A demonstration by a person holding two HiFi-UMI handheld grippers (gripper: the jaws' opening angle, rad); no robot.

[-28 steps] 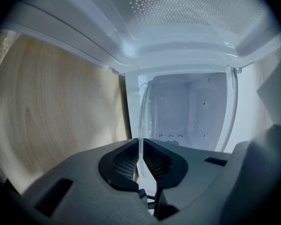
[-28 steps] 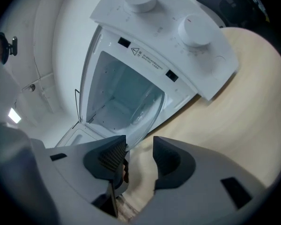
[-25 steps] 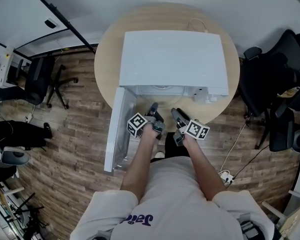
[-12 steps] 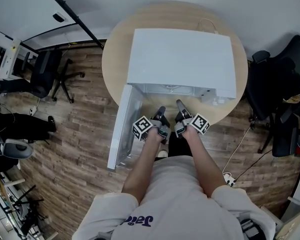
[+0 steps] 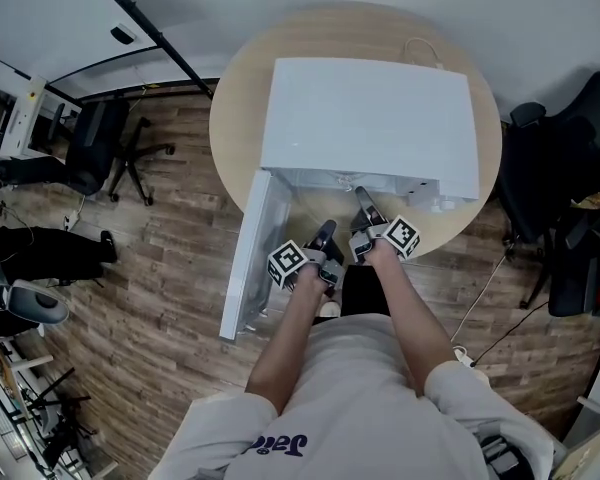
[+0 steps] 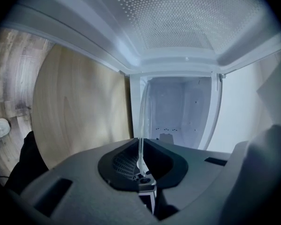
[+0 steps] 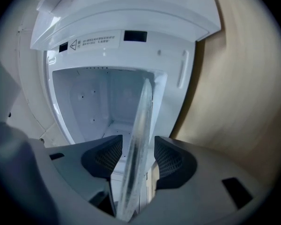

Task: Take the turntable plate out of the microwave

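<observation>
At the centre of the head view, a round wooden table [image 5: 235, 128] carries a white microwave [image 5: 370, 118]. Its door [image 5: 248, 258] is swung open toward the lower left of the frame. The person stands at the open front with both arms reaching in, the left at the middle of the opening and the right just beside it, a little deeper.

The turntable plate [image 7: 143, 111] is clear glass and shows edge-on in both gripper views. It runs as a thin band from the jaws up the frame toward the white cavity [image 7: 89, 102]. So it lies straight ahead of both claws, with its near rim at the jaws and the rest of the disc reaching away toward the cavity mouth. How much of it is inside the cavity cannot be told from these views.

The left gripper [image 6: 140, 146] has its jaws drawn almost together, pinching the thin rim of the plate between its pads. It alone carries the plate. The right gripper [image 7: 138, 144] has its jaws spread about as wide as they go. The rim passes through the gap with clear space on each side, so the pads do not press on the glass.

The coming move likely turns on this straddle. The right claw is already lined up across the rim and need only close to share the load before the plate is drawn outward toward the person.
</observation>
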